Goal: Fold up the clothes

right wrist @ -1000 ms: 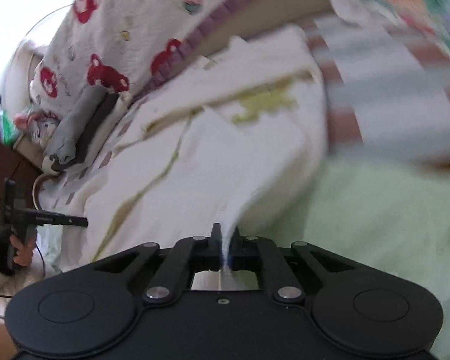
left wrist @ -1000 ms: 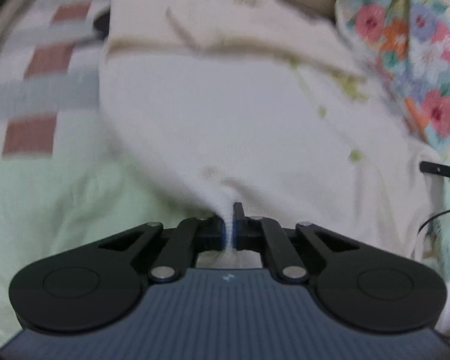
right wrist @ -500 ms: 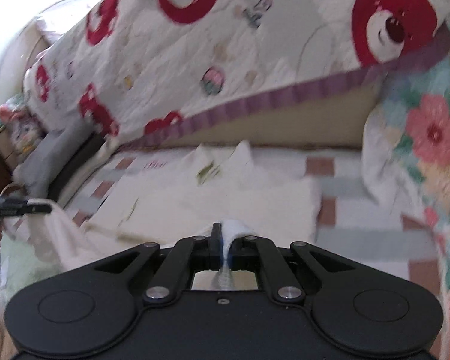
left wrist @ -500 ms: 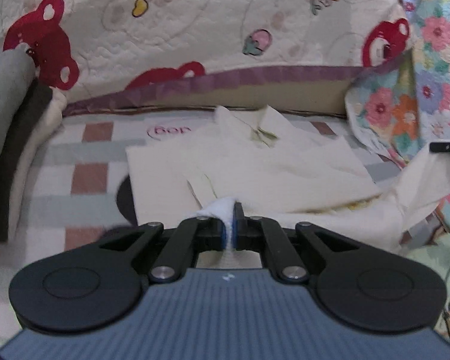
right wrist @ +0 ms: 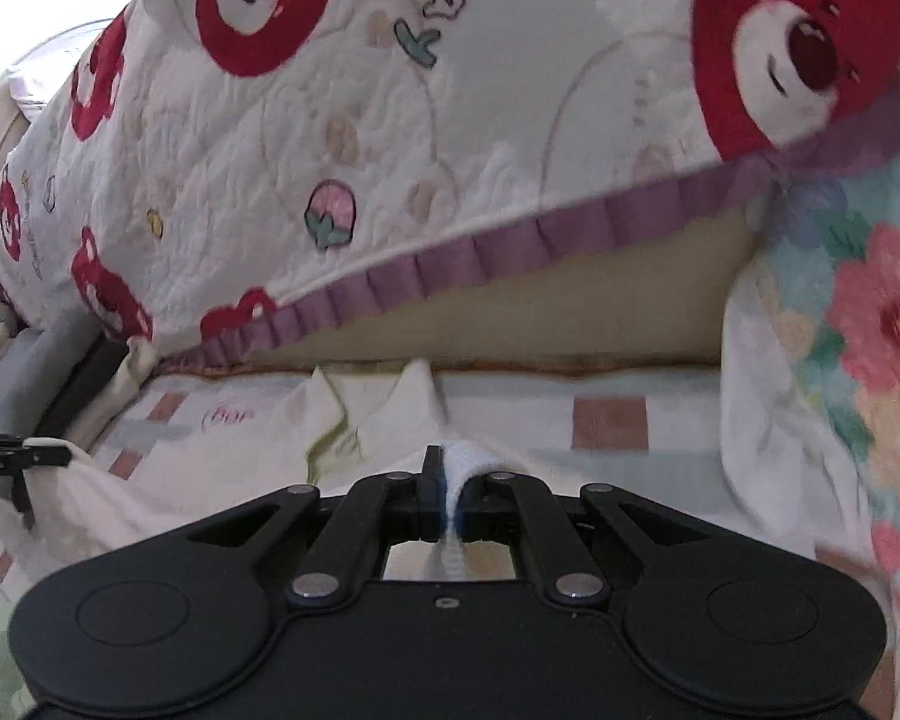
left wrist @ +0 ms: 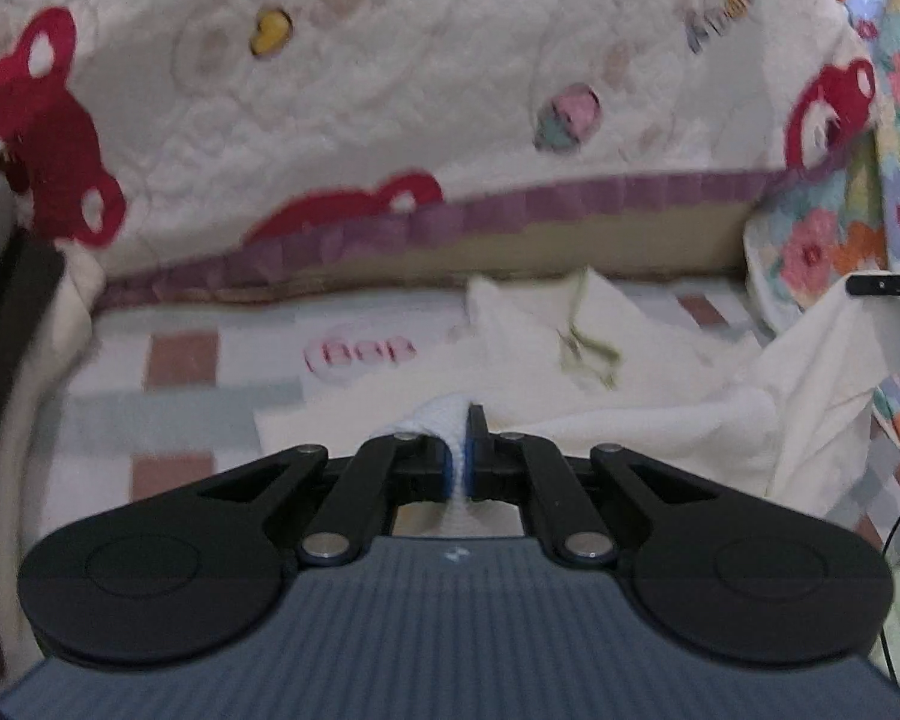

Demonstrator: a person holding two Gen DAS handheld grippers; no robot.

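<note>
Bedding fills both views: a cream quilt (left wrist: 426, 120) printed with red bears and edged by a purple frill (right wrist: 510, 252) hangs across the back, above a tan strip. Below it lies a checked blanket (left wrist: 180, 354) of brown, grey and white squares, bearing a small pink mark. A floral cover (right wrist: 882, 324) rises along the right edge of both views. On the checked blanket lies the cream garment (left wrist: 630, 360), spread flat towards the back with its collar points standing near the tan strip and thin green trim showing at the neck; its near portion is lifted and bunched, draping off to the right in the left wrist view. The left gripper (left wrist: 463, 450) is pressed together on a fold of this garment, the white cloth humped over its fingertips. The right gripper (right wrist: 450, 480) likewise pinches a fold of the same garment, cloth running down between its closed fingers. A grey cushion (right wrist: 24, 372) sits at far left in the right wrist view. Both frames are slightly blurred.
</note>
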